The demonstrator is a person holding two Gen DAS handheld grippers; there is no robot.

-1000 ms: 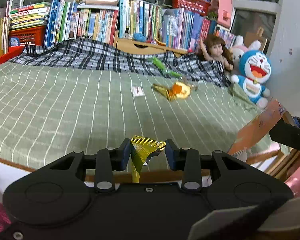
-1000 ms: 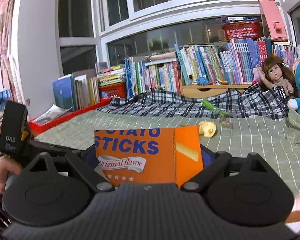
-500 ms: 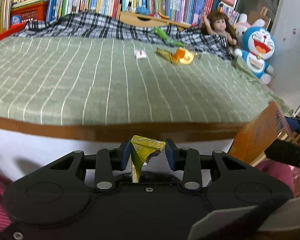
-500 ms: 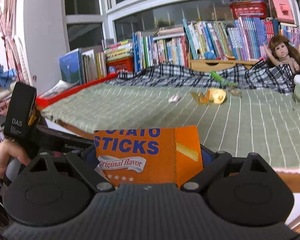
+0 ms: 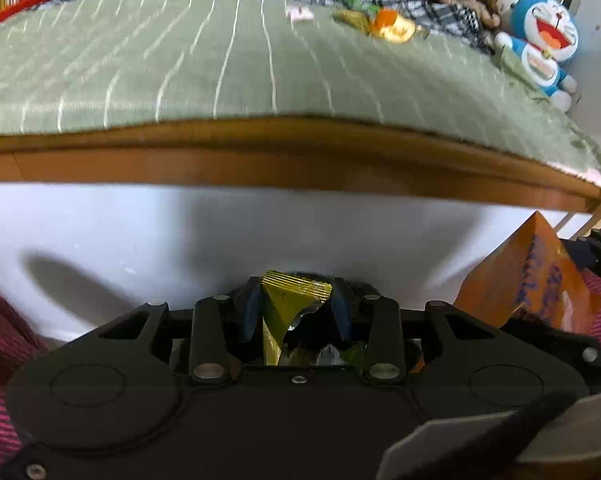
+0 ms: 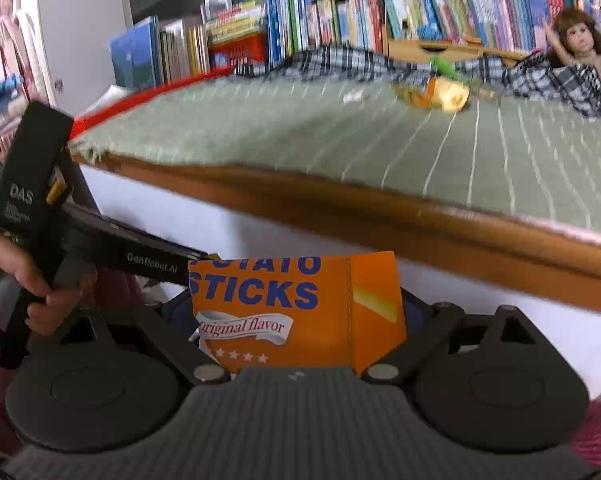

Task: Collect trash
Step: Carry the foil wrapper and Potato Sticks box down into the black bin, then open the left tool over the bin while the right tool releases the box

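Below bed edge [image 5: 300, 152], L gripper [image 5: 296, 312] pinches light, crinkly yellow wrapper [image 5: 288, 300] by its top, R gripper [image 6: 296, 320] clamps stiff-ish orange snack box [image 6: 296, 312] across sides; more wrappers [image 5: 388, 28] beyond on bed.

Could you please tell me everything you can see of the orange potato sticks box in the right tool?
The potato sticks box is an orange carton that looks like thin cardboard, printed with blue "STICKS" lettering, a white "Original flavor" ribbon, a row of white stars and a yellow stripe on its side panel. It stands upright, clamped between the fingers of the right tool, in front of the bed's wooden edge. In the left wrist view it shows edge-on at the right.
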